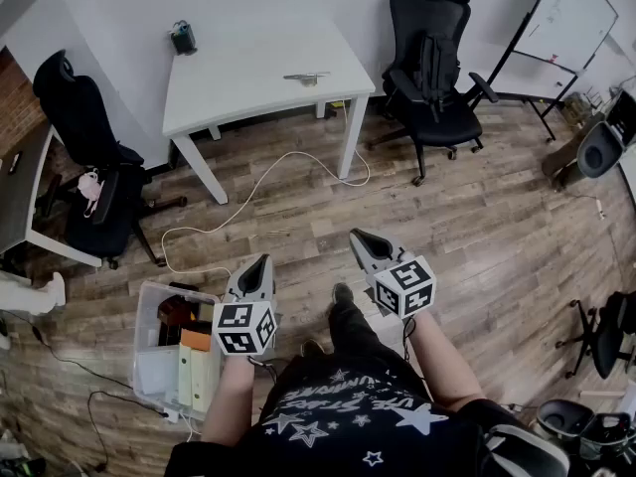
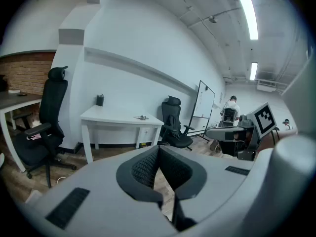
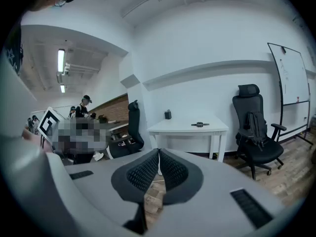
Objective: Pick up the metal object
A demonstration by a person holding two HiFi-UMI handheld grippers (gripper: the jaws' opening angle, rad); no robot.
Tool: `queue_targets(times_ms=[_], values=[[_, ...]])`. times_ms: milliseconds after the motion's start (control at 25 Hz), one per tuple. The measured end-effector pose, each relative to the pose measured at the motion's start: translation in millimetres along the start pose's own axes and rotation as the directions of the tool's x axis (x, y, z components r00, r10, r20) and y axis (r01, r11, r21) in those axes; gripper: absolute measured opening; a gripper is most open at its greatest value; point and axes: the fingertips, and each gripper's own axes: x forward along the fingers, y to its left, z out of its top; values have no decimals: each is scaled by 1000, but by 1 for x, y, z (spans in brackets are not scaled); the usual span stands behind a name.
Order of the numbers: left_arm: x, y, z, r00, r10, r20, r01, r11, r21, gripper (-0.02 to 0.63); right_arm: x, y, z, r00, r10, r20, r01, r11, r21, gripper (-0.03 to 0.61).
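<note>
Head view has the metal object [image 1: 306, 77] lying near the front right part of the white surface [image 1: 248, 68], across the room and well apart from both tools. Nothing is crowding it; the only other thing up there is a small dark container [image 1: 183, 38] at the back left corner.

The left hand-held gripper [image 1: 262, 260] has its jaws pressed together with nothing between the pads, just floor visible behind them. Same deal for the right hand-held gripper [image 1: 356, 236]: tips meeting, empty. Both point out over the wood floor towards the surface, tipped slightly down.

As for the object itself, it's too small from here to say exactly what it is. It looks long, thin and low, with a thicker bit around the middle. My guess is rigid, a little heavy for its size, and probably slick against the pads. I'd open up and pinch across the narrow width at that thicker middle, so it doesn't pivot or skate away.
</note>
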Motion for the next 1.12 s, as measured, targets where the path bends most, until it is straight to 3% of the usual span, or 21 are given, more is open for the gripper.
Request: queue_targets(times_ms=[120, 360, 880, 1120], values=[[-5, -5, -5, 1000, -4, -13, 4, 1000, -3, 18, -5, 3, -4, 1000, -6, 0, 6, 1000, 12, 49], [-11, -14, -10, 1000, 8, -28, -5, 996, 94, 18, -11, 8, -11, 1000, -9, -8, 9, 1000, 14, 49], [-1, -2, -24, 998, 9, -68, -7, 1000, 26, 18, -5, 2, -21, 999, -2, -32, 3, 1000, 30, 49], [28, 5, -16, 996, 14, -89, -13, 1000, 4, 18, 8, -27, -12, 1000, -15, -13, 15, 999, 52, 51]])
